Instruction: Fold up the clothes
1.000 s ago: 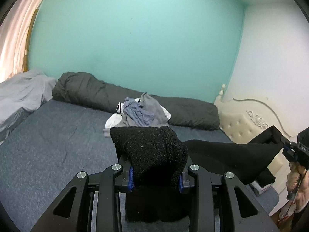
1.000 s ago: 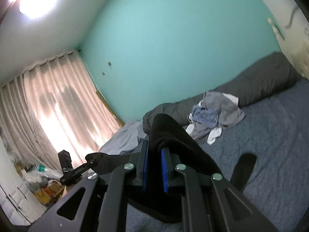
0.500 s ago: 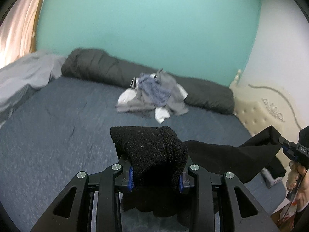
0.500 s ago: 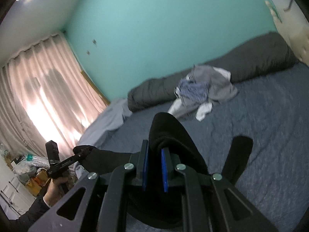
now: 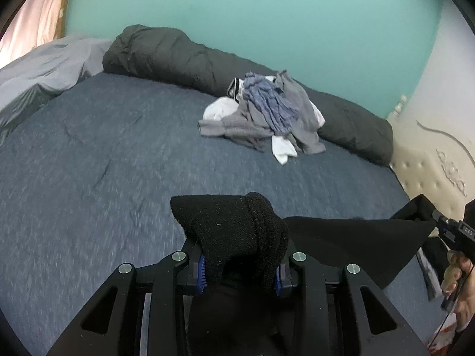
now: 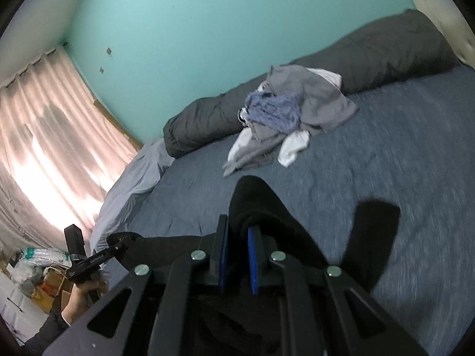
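Note:
A black garment (image 5: 350,237) is stretched between my two grippers above the blue bed (image 5: 104,160). My left gripper (image 5: 239,267) is shut on a bunched black corner (image 5: 234,225) of it. My right gripper (image 6: 237,255) is shut on the other black corner (image 6: 255,204); it also shows at the far right of the left wrist view (image 5: 436,216). The left gripper shows at the lower left of the right wrist view (image 6: 118,244). A loose black part (image 6: 374,231) hangs over the bed at the right.
A pile of grey, blue and white clothes (image 5: 267,118) lies at the far side of the bed against a rolled dark duvet (image 5: 178,56). A light grey sheet (image 5: 44,68) lies at the left. A cream headboard (image 5: 439,160) is at the right. Curtains (image 6: 38,136) and floor clutter (image 6: 35,270) stand beyond the bed.
Both grippers have tilted down and moved toward the bed with the black garment held between them; the bed and clothes pile now fill more of both views.

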`<state>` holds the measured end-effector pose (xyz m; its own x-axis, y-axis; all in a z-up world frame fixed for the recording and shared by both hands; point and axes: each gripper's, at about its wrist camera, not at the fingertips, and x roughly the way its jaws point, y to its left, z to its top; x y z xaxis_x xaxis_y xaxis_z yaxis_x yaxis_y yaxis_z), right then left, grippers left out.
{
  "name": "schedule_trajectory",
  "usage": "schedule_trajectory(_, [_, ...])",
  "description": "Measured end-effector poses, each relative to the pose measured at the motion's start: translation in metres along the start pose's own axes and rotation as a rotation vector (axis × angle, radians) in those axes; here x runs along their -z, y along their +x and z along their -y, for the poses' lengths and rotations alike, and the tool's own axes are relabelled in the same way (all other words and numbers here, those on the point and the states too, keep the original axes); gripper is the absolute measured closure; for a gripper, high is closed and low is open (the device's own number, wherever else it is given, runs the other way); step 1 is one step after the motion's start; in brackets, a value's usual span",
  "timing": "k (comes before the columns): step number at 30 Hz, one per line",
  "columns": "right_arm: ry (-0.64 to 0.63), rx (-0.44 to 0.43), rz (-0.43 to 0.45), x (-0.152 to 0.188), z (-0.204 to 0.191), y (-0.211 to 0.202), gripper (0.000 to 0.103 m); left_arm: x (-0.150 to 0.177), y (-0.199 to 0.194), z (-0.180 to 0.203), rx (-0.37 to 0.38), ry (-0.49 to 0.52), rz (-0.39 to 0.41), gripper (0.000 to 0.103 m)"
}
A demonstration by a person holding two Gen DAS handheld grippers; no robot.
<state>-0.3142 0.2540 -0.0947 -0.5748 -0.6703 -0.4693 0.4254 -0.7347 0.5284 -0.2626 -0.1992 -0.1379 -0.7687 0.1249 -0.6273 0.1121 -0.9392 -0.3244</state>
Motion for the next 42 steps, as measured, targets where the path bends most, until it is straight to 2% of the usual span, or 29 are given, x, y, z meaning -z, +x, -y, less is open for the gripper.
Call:
schedule_trajectory(4, [-0.032, -0.013, 0.036, -0.037, -0.01, 0.028, 0.092, -0.034, 0.017, -0.011, -0.027, -0.02, 0.023, 0.068])
schedule_trajectory(7, [-0.044, -0.032, 0.042, -0.051, -0.014, 0.052, 0.092, -0.053, 0.032, -0.021, -0.061, -0.036, 0.032, 0.068])
schedule_trajectory(9, [-0.045, -0.027, 0.007, -0.05, -0.013, 0.074, 0.092, -0.054, 0.053, -0.031, -0.076, -0.045, -0.012, 0.068])
schedule_trajectory(13, [-0.022, 0.041, -0.114, -0.031, 0.007, 0.132, 0.092, -0.035, 0.095, -0.047, -0.114, -0.044, -0.089, 0.067])
schedule_trajectory(17, [0.009, 0.08, -0.24, 0.0, 0.035, 0.176, 0.089, -0.007, 0.136, -0.057, -0.107, -0.062, -0.206, 0.065])
schedule_trajectory(19, [0.043, 0.061, -0.271, 0.013, 0.048, 0.187, 0.088, 0.006, 0.149, -0.058, -0.113, -0.053, -0.244, 0.063])
schedule_trajectory(20, [0.068, 0.043, -0.294, 0.016, 0.053, 0.19, 0.082, 0.01, 0.153, -0.057, -0.119, -0.038, -0.255, 0.062])
schedule_trajectory(21, [0.087, 0.031, -0.311, 0.019, 0.057, 0.191, 0.077, 0.012, 0.154, -0.057, -0.12, -0.032, -0.259, 0.061])
schedule_trajectory(22, [0.081, 0.046, -0.306, 0.02, 0.059, 0.186, 0.066, 0.014, 0.154, -0.059, -0.113, -0.038, -0.257, 0.06])
schedule_trajectory(24, [0.083, 0.051, -0.27, 0.018, 0.066, 0.169, 0.058, 0.015, 0.15, -0.066, -0.1, -0.068, -0.25, 0.055])
schedule_trajectory(26, [0.097, 0.065, -0.229, 0.012, 0.076, 0.145, 0.042, 0.015, 0.143, -0.071, -0.091, -0.084, -0.237, 0.053])
schedule_trajectory(29, [0.081, 0.14, -0.202, 0.012, 0.096, 0.11, 0.041, 0.014, 0.129, -0.073, -0.099, -0.07, -0.219, 0.051])
schedule_trajectory(31, [0.114, 0.215, -0.231, 0.02, 0.12, 0.092, 0.041, 0.016, 0.116, -0.074, -0.09, -0.074, -0.203, 0.049])
schedule_trajectory(37, [0.196, 0.322, -0.351, 0.07, 0.164, 0.08, 0.041, 0.024, 0.095, -0.075, -0.073, -0.092, -0.203, 0.043])
schedule_trajectory(38, [0.202, 0.332, -0.364, 0.078, 0.167, 0.08, 0.041, 0.025, 0.092, -0.076, -0.067, -0.104, -0.206, 0.042])
schedule_trajectory(42, [0.265, 0.271, -0.386, 0.102, 0.175, 0.09, 0.041, 0.026, 0.078, -0.082, -0.048, -0.153, -0.209, 0.037])
